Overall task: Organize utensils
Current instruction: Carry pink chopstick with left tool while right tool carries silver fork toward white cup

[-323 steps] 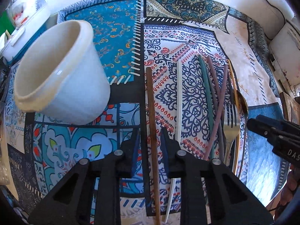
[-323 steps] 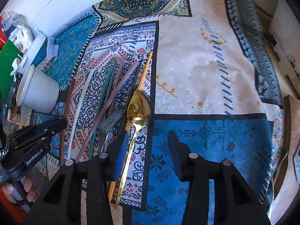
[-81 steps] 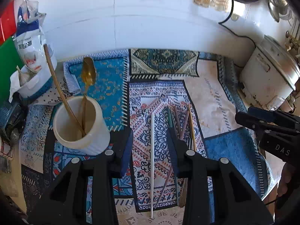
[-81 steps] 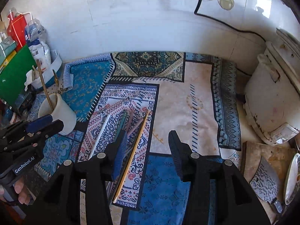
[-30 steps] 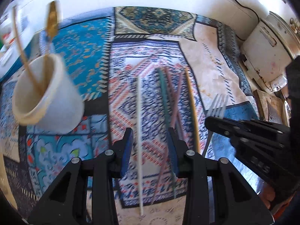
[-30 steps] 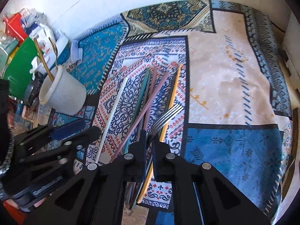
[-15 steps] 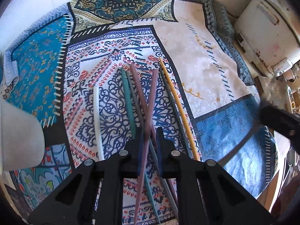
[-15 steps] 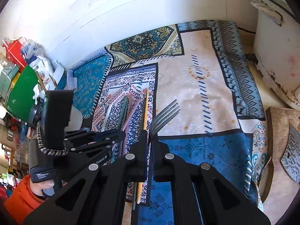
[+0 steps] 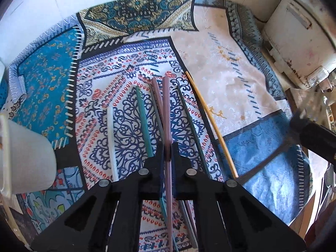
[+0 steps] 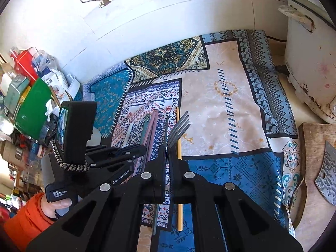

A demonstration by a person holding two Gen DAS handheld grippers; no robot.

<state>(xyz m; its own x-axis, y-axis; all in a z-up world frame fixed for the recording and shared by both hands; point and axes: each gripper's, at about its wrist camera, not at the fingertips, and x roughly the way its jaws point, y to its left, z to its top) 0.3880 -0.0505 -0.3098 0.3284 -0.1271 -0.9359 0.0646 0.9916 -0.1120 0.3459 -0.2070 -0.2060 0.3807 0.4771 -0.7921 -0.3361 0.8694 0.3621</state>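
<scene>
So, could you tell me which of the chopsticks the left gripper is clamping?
The pink chopstick between the left gripper pads; the others lie loose on the cloth.

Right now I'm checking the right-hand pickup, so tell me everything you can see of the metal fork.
The silver metal fork has four slim, slightly curved tines that look like dull steel. It is clamped at the neck between the shut right tongs, tines pointing up and away toward the patterned patchwork cloth, lifted clear of it. Its handle is hidden behind the tongs. In the picture it overlaps a yellow chopstick lying on the cloth; no contact is visible.
</scene>
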